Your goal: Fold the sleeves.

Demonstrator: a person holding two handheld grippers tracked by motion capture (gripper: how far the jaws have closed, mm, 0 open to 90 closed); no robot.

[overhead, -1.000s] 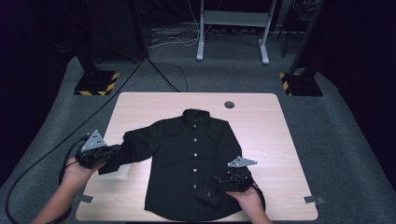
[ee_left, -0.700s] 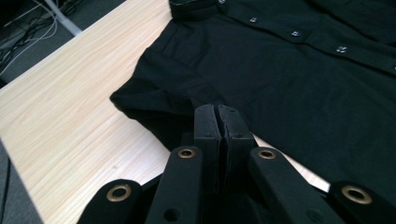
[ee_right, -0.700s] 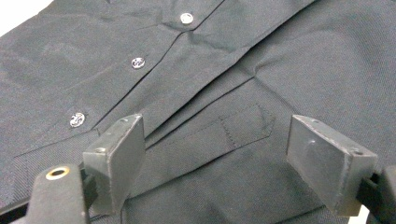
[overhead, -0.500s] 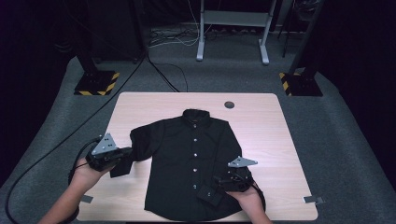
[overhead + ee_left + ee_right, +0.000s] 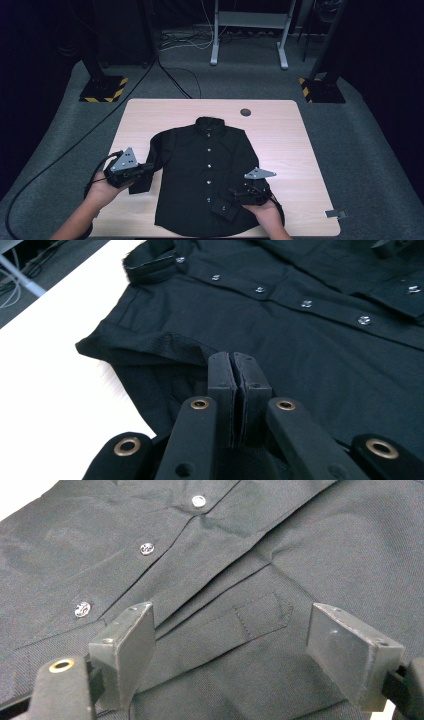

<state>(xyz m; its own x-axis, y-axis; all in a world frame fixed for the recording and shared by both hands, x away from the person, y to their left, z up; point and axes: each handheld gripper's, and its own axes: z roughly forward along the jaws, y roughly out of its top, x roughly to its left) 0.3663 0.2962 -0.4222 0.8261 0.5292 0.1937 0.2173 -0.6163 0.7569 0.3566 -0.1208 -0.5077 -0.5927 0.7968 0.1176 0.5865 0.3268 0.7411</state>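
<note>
From the high view, the black shirt [image 5: 202, 175] lies flat and buttoned on the wooden table [image 5: 280, 130], its long axis running from the collar at the far side to the hem at the near edge, the button row straight down the middle. The left gripper [image 5: 145, 170] sits at the shirt's left flank, pointing across toward the button row, with the left sleeve folded in along the body just ahead of it; bare table lies behind it and on its far side. The right gripper [image 5: 231, 192] rests over the lower right part of the shirt, pointing inward, with a folded cuff [image 5: 223, 210] just beside its tips; open tabletop stretches away behind it to the right edge. In the left gripper view, the left gripper [image 5: 238, 371] has its jaws pressed tight together, and dark sleeve cloth bunches around them, though whether any is pinched between the pads cannot be told; the shirt [image 5: 310, 340] spreads ahead, its collar up to the left and pale table to the left. In the right gripper view, the right gripper [image 5: 235, 650] stands spread wide above the shirt [image 5: 240, 545], nothing gripped, the cuff placket [image 5: 260, 612] lying between the jaws and the button row running off ahead to the left.
</note>
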